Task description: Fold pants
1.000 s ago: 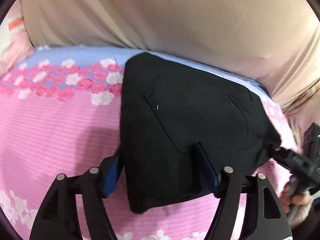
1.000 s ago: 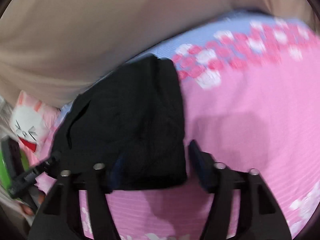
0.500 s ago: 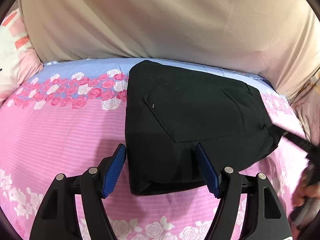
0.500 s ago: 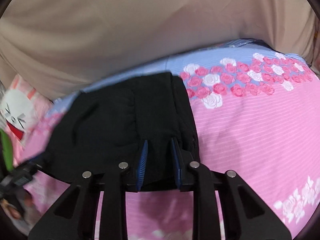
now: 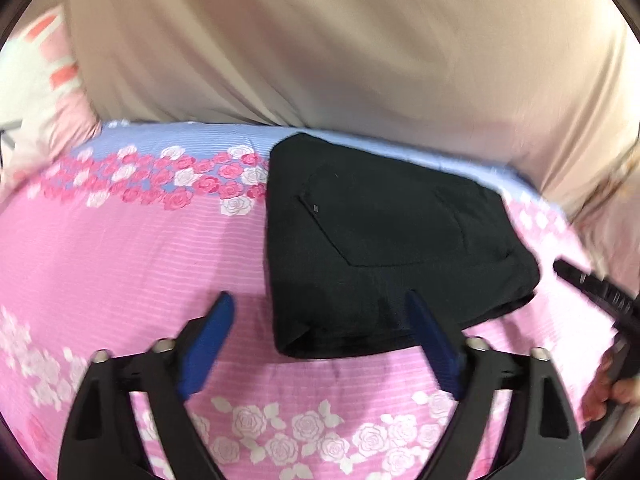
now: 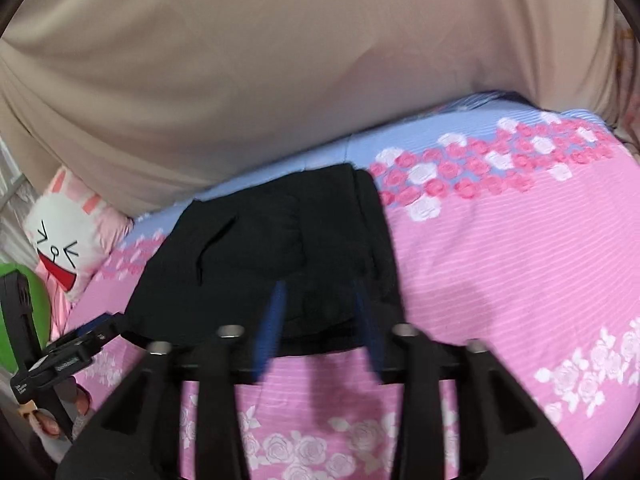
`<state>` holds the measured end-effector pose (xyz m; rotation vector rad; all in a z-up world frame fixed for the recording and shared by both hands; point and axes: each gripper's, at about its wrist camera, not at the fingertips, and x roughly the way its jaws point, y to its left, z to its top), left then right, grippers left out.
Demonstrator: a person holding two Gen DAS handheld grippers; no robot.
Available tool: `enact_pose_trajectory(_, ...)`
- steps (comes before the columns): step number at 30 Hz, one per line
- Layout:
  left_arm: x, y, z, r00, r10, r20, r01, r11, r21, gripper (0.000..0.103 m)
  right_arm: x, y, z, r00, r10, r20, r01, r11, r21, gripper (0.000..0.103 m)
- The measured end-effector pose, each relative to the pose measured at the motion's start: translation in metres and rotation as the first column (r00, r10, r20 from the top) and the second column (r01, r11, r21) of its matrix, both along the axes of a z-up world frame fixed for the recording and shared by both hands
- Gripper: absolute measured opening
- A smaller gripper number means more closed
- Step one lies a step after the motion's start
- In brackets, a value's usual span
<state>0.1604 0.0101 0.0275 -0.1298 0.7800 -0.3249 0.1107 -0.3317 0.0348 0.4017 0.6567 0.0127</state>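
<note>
Left hand-held gripper point(image 5: 320, 316): released; the jaws have just been opening and are spread wide, no pad pressed on cloth. The near left corner of the pants is seen between the blue pads point(image 5: 208, 340), apart from them.
Right hand-held gripper point(image 6: 318, 300): released; the jaws have just been opening and stand partly apart. The near edge of the pants is seen between the blurred blue pads point(image 6: 272, 320); contact cannot be told.
Pants point(image 5: 380, 248): black, folded into a compact stack, laid flat on the bed near its far edge. A back pocket with a small tag is turned upward.
Bed sheet point(image 5: 120, 264): pink with thin stripes, crossed by bands of pink and white roses, with a light blue strip at the far edge.
Backdrop point(image 5: 340, 52): beige cloth hung behind the bed.
Cushion point(image 6: 66, 240): pink, printed with a white rabbit face, placed at the bed's far left corner in the right wrist view.
</note>
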Motion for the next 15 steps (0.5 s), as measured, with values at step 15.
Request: enact_pose_trajectory(15,-0.086,-0.048,-0.015,0.974,-0.002,0.226,-0.048,0.975,0.215,0.088,-0.085,0.042,-0.028,0.997,-0.065,0.052,0.074,0.977,-0.198,0.06)
